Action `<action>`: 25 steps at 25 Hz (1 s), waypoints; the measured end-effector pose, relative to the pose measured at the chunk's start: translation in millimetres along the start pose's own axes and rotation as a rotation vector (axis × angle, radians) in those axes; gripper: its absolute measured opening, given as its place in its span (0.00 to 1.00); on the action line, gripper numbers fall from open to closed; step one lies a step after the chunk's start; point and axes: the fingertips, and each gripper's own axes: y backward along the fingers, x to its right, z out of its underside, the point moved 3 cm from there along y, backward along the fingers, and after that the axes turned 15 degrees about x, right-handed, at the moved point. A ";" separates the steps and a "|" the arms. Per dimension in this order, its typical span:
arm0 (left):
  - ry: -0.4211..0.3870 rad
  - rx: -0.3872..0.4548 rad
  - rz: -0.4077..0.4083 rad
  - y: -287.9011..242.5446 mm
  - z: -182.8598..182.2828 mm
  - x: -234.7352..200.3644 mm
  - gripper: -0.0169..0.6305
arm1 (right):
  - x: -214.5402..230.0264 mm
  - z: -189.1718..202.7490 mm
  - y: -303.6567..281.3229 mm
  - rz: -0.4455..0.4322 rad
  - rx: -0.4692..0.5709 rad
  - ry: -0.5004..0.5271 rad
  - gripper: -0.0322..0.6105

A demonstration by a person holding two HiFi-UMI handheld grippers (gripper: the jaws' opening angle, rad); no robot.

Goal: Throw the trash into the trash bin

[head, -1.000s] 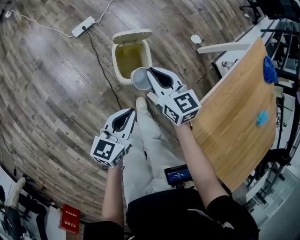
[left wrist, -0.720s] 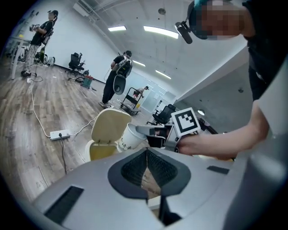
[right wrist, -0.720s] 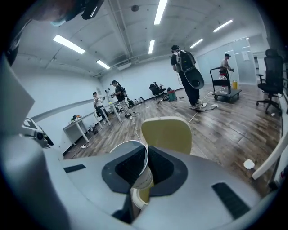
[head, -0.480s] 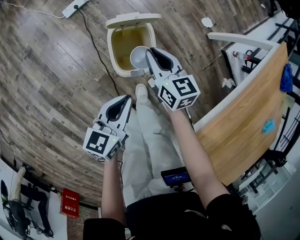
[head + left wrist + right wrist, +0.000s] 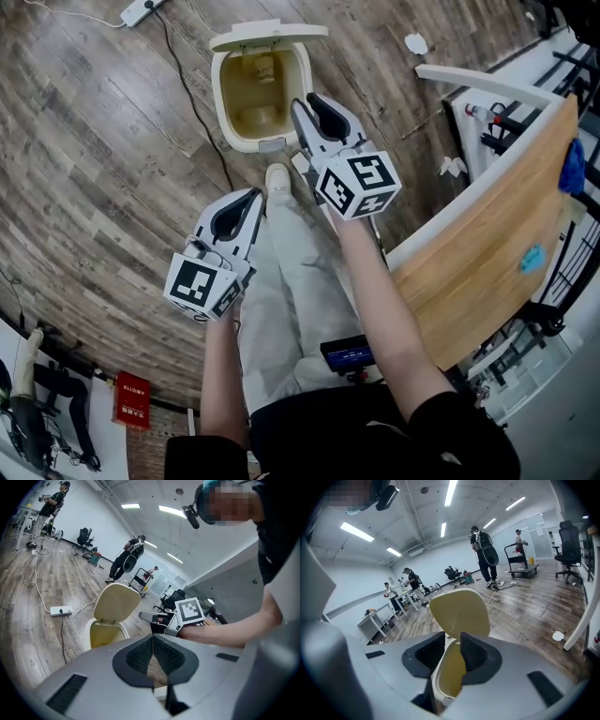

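Over bin [image 5: 220, 98], right tool [image 5: 307, 101] opening empty, left tool [image 5: 253, 195] closed, possible cup [image 5: 265, 67] overhead only

I'm seeing a white power strip [image 5: 137, 11] lying on the wood floor [image 5: 84, 141], a black cable [image 5: 194, 105] running from it. A wooden tabletop [image 5: 487, 267] is standing at the right, carrying a blue cloth [image 5: 572, 165].

floor: grey-brown wood-look planks [image 5: 94, 141]. light wooden tabletop with a white edge [image 5: 487, 272] at the head view's right. white power strip [image 5: 133, 12] with its cable lies on the floor, top left. plain white walls [image 5: 436, 564]; long ceiling strip lights [image 5: 451, 491], lit. black office chair [image 5: 569, 536] far right; white desks [image 5: 370, 618] near the left wall.
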 end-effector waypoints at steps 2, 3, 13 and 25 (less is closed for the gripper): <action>0.003 0.001 -0.001 2.1 1.2 1.5 0.04 | 0.9 2.3 1.2 0.006 -0.008 -0.001 0.20; 0.003 0.004 0.000 3.3 1.9 2.3 0.04 | 0.9 3.0 2.0 0.007 -0.010 0.001 0.20; -0.040 0.028 0.007 12.0 -12.6 10.7 0.04 | -1.0 11.5 10.2 -0.011 -0.083 -0.003 0.05; -0.215 0.089 0.060 81.4 -131.7 120.1 0.04 | -118.3 -157.8 144.4 -0.273 0.059 0.197 0.05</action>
